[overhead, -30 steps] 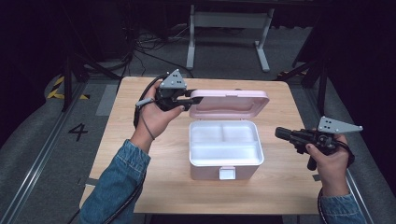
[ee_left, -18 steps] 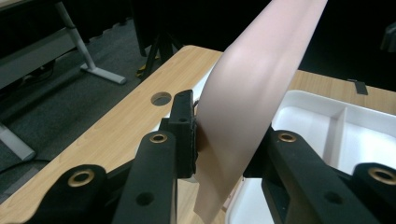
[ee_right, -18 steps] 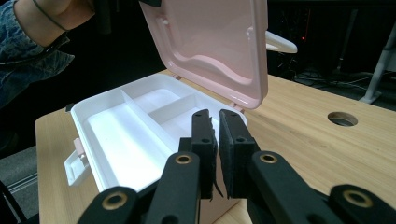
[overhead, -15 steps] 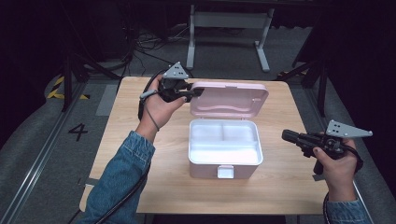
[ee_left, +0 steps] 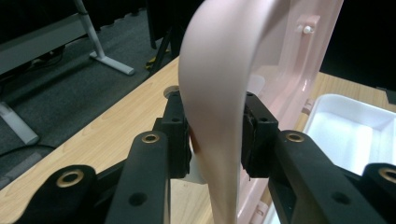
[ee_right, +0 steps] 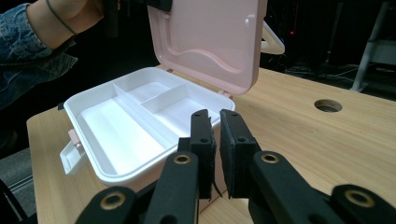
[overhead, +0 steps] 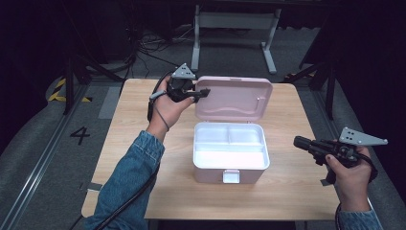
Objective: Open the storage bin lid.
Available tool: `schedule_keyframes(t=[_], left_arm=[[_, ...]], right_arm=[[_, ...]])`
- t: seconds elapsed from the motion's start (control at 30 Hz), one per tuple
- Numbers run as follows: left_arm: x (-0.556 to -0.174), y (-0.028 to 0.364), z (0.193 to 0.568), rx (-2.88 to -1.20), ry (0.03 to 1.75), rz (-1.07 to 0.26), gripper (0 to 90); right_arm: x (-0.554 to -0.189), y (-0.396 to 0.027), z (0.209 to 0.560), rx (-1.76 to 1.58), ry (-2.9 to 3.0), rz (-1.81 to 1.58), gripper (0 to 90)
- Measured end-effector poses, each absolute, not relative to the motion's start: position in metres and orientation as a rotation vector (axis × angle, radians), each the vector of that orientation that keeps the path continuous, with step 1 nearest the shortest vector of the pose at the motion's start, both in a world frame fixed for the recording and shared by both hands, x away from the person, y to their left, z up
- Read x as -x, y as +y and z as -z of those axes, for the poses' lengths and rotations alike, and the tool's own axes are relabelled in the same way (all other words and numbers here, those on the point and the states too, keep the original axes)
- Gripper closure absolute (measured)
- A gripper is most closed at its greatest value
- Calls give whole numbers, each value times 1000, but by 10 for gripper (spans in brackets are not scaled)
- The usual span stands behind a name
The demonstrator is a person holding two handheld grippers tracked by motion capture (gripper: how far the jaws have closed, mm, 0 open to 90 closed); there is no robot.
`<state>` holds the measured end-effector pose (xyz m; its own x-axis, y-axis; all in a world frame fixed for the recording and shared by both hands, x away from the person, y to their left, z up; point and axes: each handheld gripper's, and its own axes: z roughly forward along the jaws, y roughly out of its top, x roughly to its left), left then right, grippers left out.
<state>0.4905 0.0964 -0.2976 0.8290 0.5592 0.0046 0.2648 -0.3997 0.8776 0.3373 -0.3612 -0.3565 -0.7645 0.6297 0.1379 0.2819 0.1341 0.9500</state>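
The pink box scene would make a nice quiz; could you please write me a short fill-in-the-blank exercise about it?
1. The left gripper is clamped on the edge of the pink box's ____, which stands raised.
2. The white tray inside the box is divided into ____ compartments, all empty.
3. The right gripper hangs to one side of the box and its jaws hold ____.
4. The box sits on a ____ table.

Missing words: lid; three; nothing; wooden

Glossy pink plastic lid [overhead: 234,98], wood-grain table [overhead: 297,191]
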Motion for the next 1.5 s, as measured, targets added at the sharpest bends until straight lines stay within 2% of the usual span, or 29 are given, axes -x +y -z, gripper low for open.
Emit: schedule_keyframes(t=[0.3, 0.73, 0.9, 1.07, 1.5], left_arm=[[-507, 96, 308, -1982, 647, -340, 658], [-525, 88, 332, -2033, 698, -338, 525], [-531, 91, 344, -2065, 734, -295, 517], [-532, 90, 349, -2105, 741, -325, 489], [-538, 95, 367, -2141, 798, -286, 460]], right_arm=[[-336, -361, 360, -893, 2126, -1673, 845], [-337, -360, 363, -909, 2141, -1688, 825], [-337, -361, 364, -915, 2144, -1683, 824], [-338, -359, 365, -921, 2153, -1690, 820], [-338, -359, 367, -931, 2156, -1695, 807]])
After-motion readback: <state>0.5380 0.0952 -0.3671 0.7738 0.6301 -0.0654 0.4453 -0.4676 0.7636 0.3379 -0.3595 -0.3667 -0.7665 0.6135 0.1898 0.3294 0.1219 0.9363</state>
